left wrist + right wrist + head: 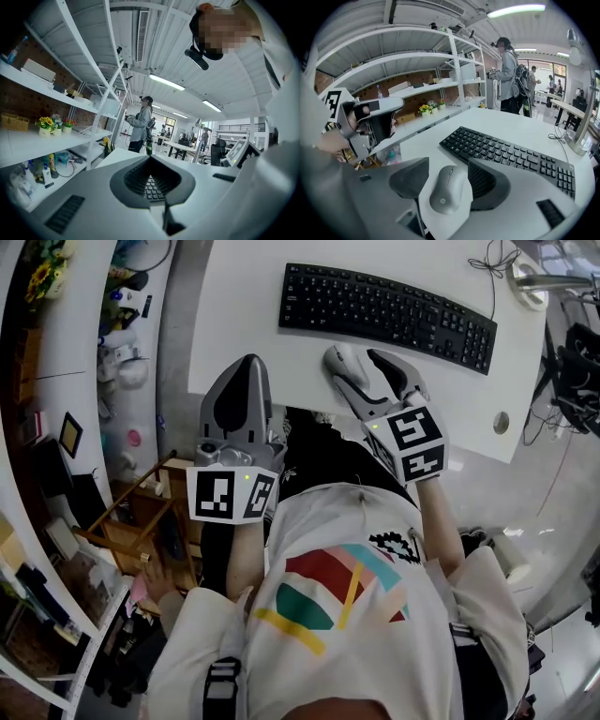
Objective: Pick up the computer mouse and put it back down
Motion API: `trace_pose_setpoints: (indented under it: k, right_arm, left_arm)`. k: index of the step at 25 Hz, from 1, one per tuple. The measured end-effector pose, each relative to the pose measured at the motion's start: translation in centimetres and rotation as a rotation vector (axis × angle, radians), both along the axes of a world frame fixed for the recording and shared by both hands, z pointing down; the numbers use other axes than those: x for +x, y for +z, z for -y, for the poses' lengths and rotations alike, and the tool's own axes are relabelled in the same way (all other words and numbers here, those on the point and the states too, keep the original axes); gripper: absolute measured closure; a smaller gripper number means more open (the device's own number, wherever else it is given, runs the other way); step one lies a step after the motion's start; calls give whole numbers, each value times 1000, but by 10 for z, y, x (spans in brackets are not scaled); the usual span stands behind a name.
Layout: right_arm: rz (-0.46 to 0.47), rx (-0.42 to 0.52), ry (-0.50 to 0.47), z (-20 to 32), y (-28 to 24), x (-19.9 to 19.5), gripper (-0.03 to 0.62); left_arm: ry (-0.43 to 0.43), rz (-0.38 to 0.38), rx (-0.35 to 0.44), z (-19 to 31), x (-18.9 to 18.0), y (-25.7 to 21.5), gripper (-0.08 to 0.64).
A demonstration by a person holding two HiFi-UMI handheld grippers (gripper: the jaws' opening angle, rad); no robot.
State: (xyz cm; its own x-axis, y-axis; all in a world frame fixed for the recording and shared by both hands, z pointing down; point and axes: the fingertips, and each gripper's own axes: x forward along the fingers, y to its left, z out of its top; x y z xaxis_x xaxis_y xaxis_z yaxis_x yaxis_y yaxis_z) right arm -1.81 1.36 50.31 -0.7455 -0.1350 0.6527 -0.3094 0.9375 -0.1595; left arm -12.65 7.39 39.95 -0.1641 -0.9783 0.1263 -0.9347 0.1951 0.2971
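Right gripper point(449, 182) is sitting spread around the grey HP mouse point(445, 192); I'd be centering it before squeezing. Left gripper point(152, 163) is idling, pressed together.

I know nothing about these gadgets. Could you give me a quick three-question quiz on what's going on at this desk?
1. What lies between the jaws of the right gripper? A. flower pot B. mouse C. cable
2. True or false: the left gripper has its jaws spread wide.
3. Fill in: beyond the mouse on the white table lies a black ____.

Key: 1 B, the jaws stand apart on either side of it. 2 false, its jaws are together. 3 keyboard.
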Motion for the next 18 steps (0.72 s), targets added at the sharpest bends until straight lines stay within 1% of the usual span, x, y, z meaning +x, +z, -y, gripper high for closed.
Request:
trace_pose_setpoints:
  k: [2, 3, 5, 7, 9, 10, 12, 15, 18]
  right_arm:
    - [41, 19, 26, 6, -20, 3, 318]
    - [66, 36, 44, 9, -32, 5, 334]
    - [125, 85, 87, 16, -60, 8, 407]
    - [196, 153, 141, 27, -93, 11, 449]
    - [268, 227, 196, 37, -127, 18, 526]
    - [299, 256, 215, 39, -143, 24, 548]
    - [347, 300, 227, 36, -167, 40, 568]
    - [402, 354, 239, 34, -190, 61, 573]
    - [479, 368, 250, 32, -208, 71, 578]
  left_arm:
    - [20, 16, 21, 6, 4, -14, 515]
    - [31, 25, 32, 8, 6, -22, 515]
    - [57, 46, 57, 12, 12, -37, 515]
    - [85, 75, 93, 18, 16, -54, 515]
    - [113, 108, 132, 25, 22, -72, 515]
    - [121, 120, 146, 26, 26, -79, 515]
    - [129, 135, 160, 26, 40, -91, 515]
    - [156, 161, 194, 34, 58, -105, 515]
    - [192, 188, 238, 40, 72, -120, 515]
